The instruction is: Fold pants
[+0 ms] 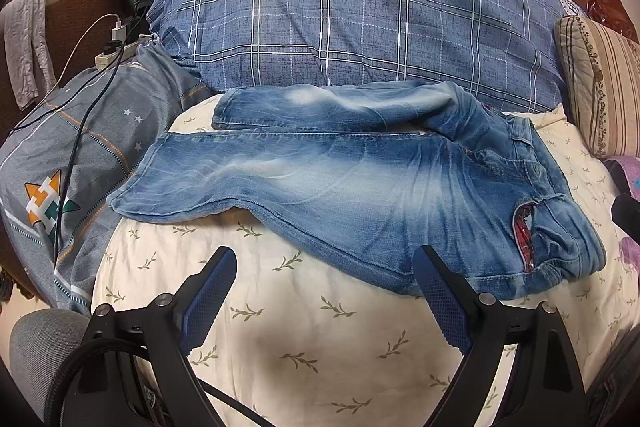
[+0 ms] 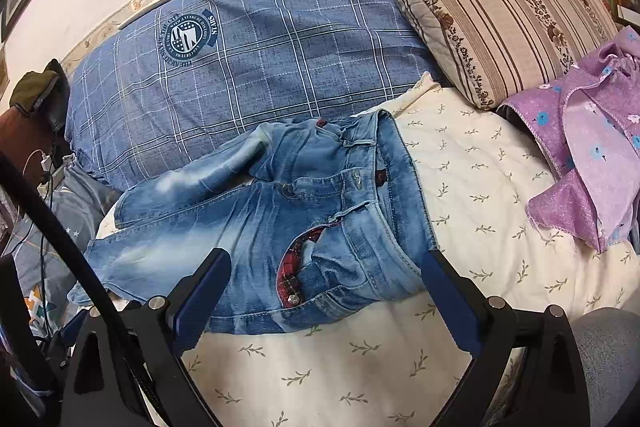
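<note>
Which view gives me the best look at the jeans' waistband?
The right wrist view: the waistband lies near the centre, its button and belt loops visible, between the open right tongs. In the left wrist view the waistband sits off to the right, bunched and foreshortened; the open left tongs face the legs.

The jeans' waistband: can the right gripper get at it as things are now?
Probably yes: the right gripper is open, the waistband of the jeans lies just ahead, nothing between.
</note>
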Available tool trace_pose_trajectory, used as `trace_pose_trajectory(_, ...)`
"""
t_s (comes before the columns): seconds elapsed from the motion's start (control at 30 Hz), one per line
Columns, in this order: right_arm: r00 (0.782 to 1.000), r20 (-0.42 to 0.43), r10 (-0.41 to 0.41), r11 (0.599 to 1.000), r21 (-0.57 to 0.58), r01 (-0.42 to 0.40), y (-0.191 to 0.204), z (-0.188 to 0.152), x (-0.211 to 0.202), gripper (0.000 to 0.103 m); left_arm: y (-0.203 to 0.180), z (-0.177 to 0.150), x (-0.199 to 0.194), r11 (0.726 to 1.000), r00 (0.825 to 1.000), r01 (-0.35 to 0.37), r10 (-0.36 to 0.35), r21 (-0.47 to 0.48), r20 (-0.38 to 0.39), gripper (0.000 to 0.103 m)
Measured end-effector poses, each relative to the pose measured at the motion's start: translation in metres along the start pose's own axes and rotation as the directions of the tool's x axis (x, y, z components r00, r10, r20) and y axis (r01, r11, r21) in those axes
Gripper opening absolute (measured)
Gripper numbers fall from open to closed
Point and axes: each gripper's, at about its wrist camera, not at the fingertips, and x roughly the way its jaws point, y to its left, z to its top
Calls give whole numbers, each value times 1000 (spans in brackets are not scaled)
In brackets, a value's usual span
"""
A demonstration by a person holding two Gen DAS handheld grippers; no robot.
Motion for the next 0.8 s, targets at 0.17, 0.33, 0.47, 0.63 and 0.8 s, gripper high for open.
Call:
trace_pose_trajectory(0.17,1000,0,-1,1000,2,1,-2,0,1,97,-1,0,1,1000,1000,0,0,2,-1,91)
trace_pose_trajectory(0.33,1000,-6,-4,1000,5,4,-3,-1,2,97,0,-1,1,1000,1000,2,-2,1,-4,91)
trace_pose_trajectory(0.47,1000,-13,-8,1000,9,9,-3,-1,3,97,0,-1,2,1000,1000,3,-3,1,-4,91)
trace_pose_trajectory(0.63,1000,-20,-14,1000,13,14,-3,-1,4,97,0,-1,2,1000,1000,2,-2,3,-4,91)
trace_pose_trajectory(0.8,999,-29,-26,999,23,26,-5,-1,6,97,0,-1,2,1000,1000,1,-1,2,-3,91)
